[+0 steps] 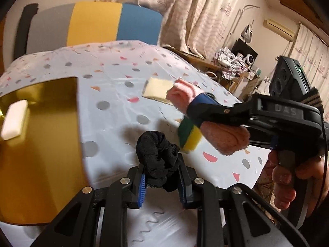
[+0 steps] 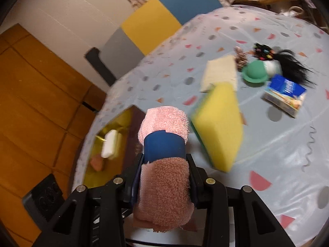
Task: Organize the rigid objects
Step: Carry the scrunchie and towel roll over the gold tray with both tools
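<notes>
Care pays now: with your right gripper (image 2: 164, 177) clenched on the rolled pink towel (image 2: 164, 191) and left gripper (image 1: 162, 177) grasping the black fabric scrunchie (image 1: 158, 154), lower each gently into the gold tray (image 1: 41, 140).

At the upper left of the left wrist view we see a chair back (image 1: 96, 22) in grey, yellow and blue panels. Pale patterned curtains (image 1: 195, 14) hang across the top centre, and an air conditioner (image 1: 279, 28) sits high on the wall at the upper right. In the right wrist view, orange-brown wooden flooring (image 2: 30, 94) fills the left side.
</notes>
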{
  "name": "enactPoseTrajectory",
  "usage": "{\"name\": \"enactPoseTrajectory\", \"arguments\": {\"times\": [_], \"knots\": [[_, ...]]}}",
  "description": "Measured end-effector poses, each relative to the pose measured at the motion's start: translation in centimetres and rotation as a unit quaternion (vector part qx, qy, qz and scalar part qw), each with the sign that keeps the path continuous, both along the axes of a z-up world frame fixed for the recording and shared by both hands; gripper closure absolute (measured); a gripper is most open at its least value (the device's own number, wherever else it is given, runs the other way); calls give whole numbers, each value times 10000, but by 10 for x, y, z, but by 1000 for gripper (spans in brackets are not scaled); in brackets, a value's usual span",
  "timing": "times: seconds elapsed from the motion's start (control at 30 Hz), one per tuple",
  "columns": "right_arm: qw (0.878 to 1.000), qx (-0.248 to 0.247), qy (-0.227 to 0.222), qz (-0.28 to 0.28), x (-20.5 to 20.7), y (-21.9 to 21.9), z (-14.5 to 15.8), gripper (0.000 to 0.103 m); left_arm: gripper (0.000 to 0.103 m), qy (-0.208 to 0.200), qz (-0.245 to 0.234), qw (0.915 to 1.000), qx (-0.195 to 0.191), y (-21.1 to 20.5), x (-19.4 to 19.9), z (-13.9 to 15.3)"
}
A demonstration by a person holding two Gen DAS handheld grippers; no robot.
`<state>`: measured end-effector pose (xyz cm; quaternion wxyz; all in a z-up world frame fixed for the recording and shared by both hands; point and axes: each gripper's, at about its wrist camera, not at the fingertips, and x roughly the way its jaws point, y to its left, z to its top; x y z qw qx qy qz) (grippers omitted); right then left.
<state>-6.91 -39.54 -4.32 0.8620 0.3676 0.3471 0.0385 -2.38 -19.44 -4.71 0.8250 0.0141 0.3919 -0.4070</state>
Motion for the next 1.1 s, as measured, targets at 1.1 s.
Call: {"name": "enactPoseTrajectory", "arguments": {"times": [1.1], "knots": [[9965, -623, 32, 550, 39, 90, 14, 64, 74, 747, 2360, 9683, 333, 193, 94, -25]]}}
